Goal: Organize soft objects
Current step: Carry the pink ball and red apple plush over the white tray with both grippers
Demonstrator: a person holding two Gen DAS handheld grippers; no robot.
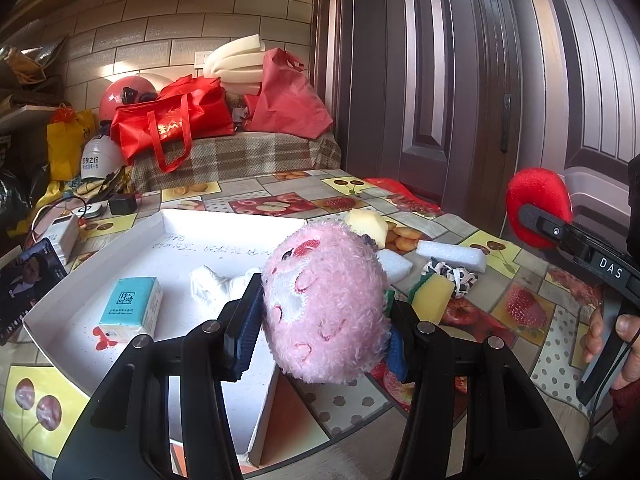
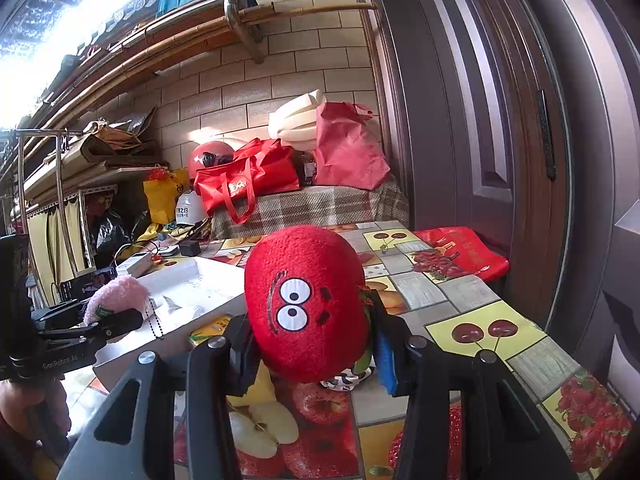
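My left gripper is shut on a fluffy pink plush ball, held above the near right corner of the white tray. In the tray lie a teal tissue pack and a white cloth piece. My right gripper is shut on a red plush toy with cartoon eyes, lifted over the table. The left wrist view shows that red plush toy at the right, in the right gripper held by a hand. The pink plush ball shows at the left of the right wrist view.
On the fruit-print tablecloth lie a yellow sponge, white foam blocks, a black-and-white cloth and a pale foam piece. A phone and charger box sit left of the tray. Red bags and a door stand behind.
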